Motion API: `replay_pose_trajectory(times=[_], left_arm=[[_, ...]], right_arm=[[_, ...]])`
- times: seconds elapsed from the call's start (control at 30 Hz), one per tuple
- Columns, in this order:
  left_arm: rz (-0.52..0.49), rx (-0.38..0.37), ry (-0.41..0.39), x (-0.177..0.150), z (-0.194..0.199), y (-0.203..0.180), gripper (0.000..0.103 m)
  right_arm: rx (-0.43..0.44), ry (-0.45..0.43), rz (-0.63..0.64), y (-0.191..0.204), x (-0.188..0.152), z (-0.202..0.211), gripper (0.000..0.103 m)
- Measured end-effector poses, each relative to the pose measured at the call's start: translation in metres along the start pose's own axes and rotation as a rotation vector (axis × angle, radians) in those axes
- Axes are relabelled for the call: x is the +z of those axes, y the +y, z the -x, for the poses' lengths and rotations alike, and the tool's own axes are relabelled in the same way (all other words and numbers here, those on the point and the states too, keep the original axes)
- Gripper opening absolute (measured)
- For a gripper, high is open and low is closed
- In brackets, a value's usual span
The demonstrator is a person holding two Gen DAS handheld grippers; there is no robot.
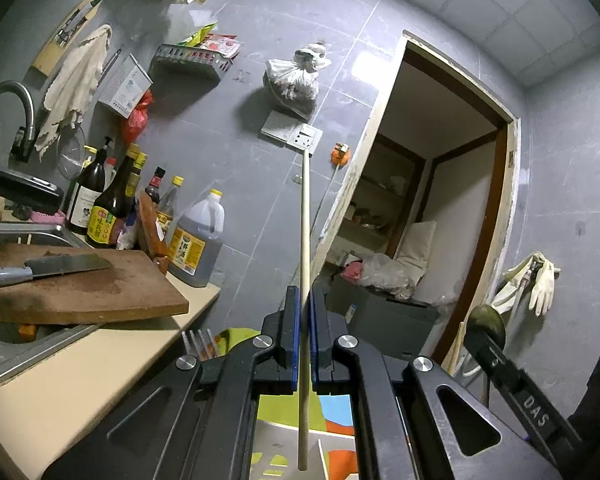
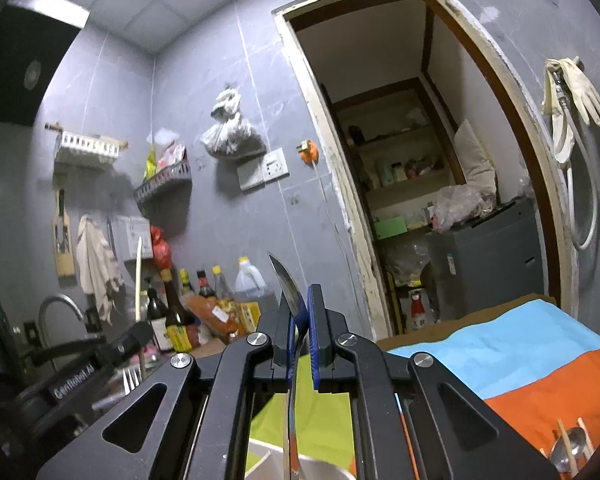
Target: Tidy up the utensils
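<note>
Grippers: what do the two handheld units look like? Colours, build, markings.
Both match. The left gripper and right gripper have black angular linkage arms with triangular cutouts, round silver pivot pins, and black fingers faced with blue pads. White lettering runs along each body where the other camera sees it, "GenRobot.AI" on the left. No cables or sleeves visible.

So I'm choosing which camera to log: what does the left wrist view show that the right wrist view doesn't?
Only the left wrist view: the cutting board with a knife over the sink, and the left gripper shut on a chopstick. Only the right wrist view: the right gripper shut on a spoon, and a striped cloth. Both: bottles, doorway, hanging gloves.
</note>
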State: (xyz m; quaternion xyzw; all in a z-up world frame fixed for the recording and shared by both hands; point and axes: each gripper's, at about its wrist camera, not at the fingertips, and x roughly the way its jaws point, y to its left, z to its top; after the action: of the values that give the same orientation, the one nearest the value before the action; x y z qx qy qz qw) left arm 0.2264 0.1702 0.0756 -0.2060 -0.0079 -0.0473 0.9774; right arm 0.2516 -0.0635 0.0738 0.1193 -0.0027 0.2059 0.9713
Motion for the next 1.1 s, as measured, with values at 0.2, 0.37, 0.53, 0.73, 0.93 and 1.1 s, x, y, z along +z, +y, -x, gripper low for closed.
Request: replay_pose_trajectory(times=[0.2, 0.37, 0.53, 0.73, 0.93, 1.1], left_arm=[[0.036, 0.002, 0.004, -0.004, 0.000, 0.008, 0.002], [-0.006, 0.023, 0.016, -0.009, 0.002, -0.001, 0.002], [-0.063, 0.057, 0.031, -0.019, 0.004, -0.010, 0.002], [-0.130, 0.089, 0.079, -0.032, 0.006, -0.018, 0.002], [-0.160, 0.105, 0.161, -0.040, 0.008, -0.021, 0.003], [-0.176, 0.113, 0.214, -0.045, 0.011, -0.021, 0.003]], right_arm=[[-0.007, 0.034, 0.032, -0.001, -0.007, 0.007, 0.004], [0.012, 0.059, 0.019, -0.003, -0.013, 0.005, 0.004], [0.030, 0.088, 0.018, -0.003, -0.018, 0.002, 0.004], [0.033, 0.136, 0.008, -0.007, -0.022, 0.001, 0.005], [0.048, 0.191, 0.033, -0.006, -0.023, 0.003, 0.007], [0.062, 0.216, 0.053, -0.005, -0.023, 0.009, 0.012]])
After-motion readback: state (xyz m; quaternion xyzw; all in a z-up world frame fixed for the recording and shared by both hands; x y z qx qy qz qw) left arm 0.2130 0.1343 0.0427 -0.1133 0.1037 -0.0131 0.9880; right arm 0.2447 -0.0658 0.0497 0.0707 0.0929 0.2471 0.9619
